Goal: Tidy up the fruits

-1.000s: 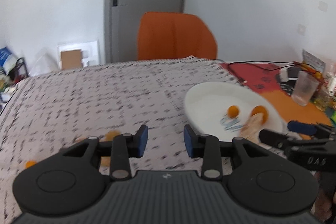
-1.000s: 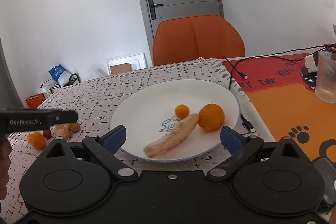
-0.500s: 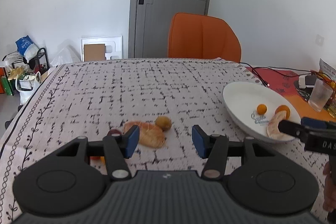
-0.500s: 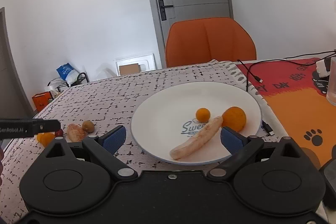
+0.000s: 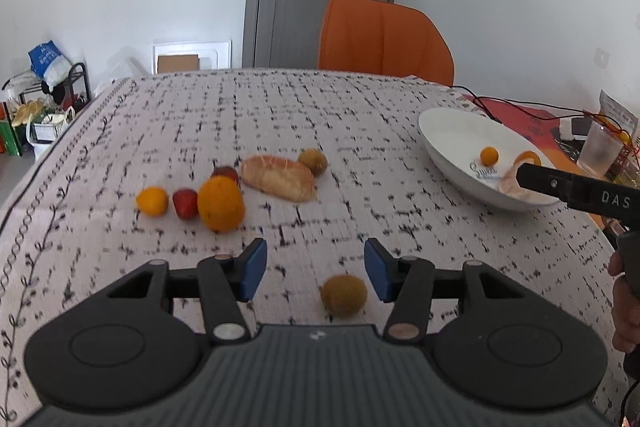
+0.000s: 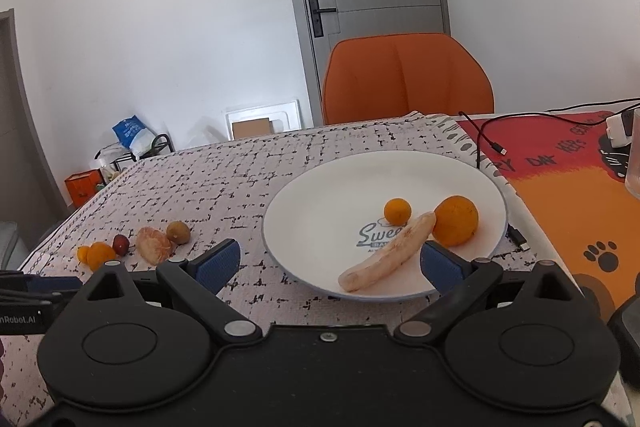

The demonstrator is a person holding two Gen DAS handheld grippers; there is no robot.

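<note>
My left gripper hovers low over the patterned cloth, its jaws closing. A brown kiwi lies between them near the right pad, untouched. Beyond it lie a big orange, a small orange, two red fruits, a peeled mandarin and a second kiwi. My right gripper stands wide open and holds nothing at the near rim of the white plate. The plate holds a peeled banana, a small orange and a large orange.
An orange chair stands at the table's far side. A red and orange mat with a black cable lies right of the plate. A clear cup stands at the far right. A hand holds the right gripper's handle.
The left gripper has swung left, away from the plate, and sunk toward the loose fruits. Its jaws stand wider than a second ago, and a kiwi now lies between them. The right gripper has barely moved.
</note>
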